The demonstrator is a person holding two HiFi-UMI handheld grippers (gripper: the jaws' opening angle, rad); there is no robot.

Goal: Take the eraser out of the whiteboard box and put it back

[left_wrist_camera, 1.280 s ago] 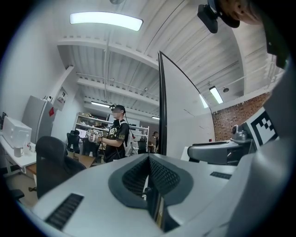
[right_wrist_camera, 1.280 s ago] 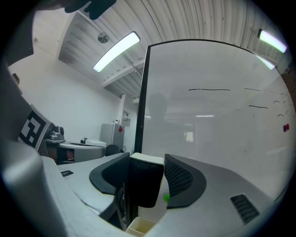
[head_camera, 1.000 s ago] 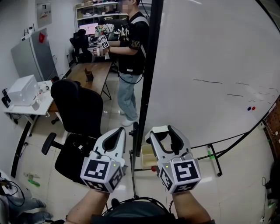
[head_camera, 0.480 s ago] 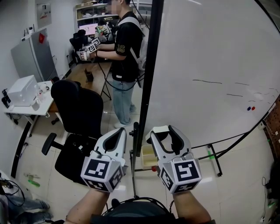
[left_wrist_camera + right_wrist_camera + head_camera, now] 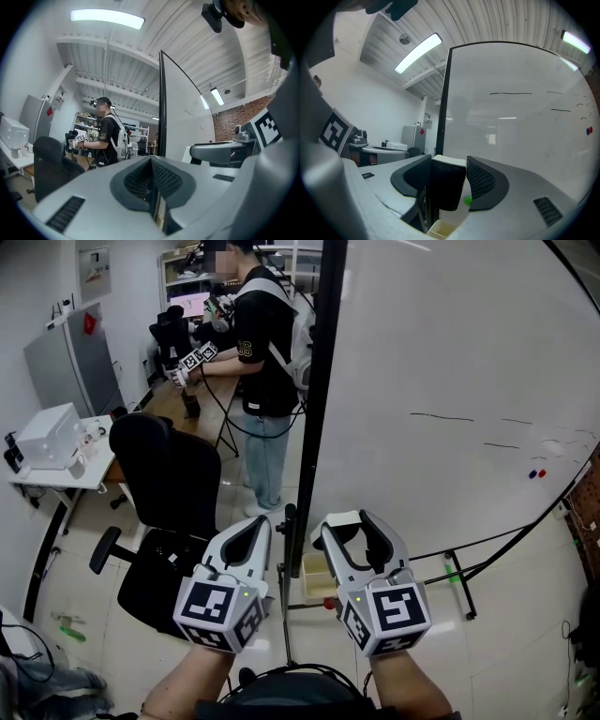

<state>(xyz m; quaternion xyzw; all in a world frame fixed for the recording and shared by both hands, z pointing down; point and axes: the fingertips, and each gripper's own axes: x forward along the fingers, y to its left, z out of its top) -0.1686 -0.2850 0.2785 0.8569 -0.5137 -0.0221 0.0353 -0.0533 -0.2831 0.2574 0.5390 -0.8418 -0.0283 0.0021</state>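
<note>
Fingers (image 5: 486, 180) of the right gripper (image 5: 347, 521) are clamped on the eraser (image 5: 446, 187), one pad each side. Its black felt body stands upright btwn them w/ the white strip on top. In the head view the eraser (image 5: 341, 518) sits at the gripper's tip, up in the air and out of the whiteboard box (image 5: 317, 579). That box, a small pale-yellow tray, sits low by the foot of the whiteboard (image 5: 450, 381), below the gripper tips. The right gripper view shows the box (image 5: 442, 228) right under the held eraser, w/ a clear gap btwn them. A small green spot (image 5: 467, 201) shows beside the eraser in that view; can't tell what it is.

On the left gripper (image 5: 254, 523) the fingers (image 5: 165, 180) are pressed together w/ nothing btwn them. It sits side by side w/ the right gripper, near but not touching. Both point fwd toward the board's black edge post (image 5: 317, 390).

The board is mostly blank, w/ a few thin black lines plus a red and a blue dot (image 5: 537, 472) near its right edge.

Bkgd, left of the board, there's a black office chair (image 5: 167, 482). Farther back a person (image 5: 258, 343) in a black shirt stands at a wooden desk (image 5: 202, 399), holding marker-cube grippers of their own.
</note>
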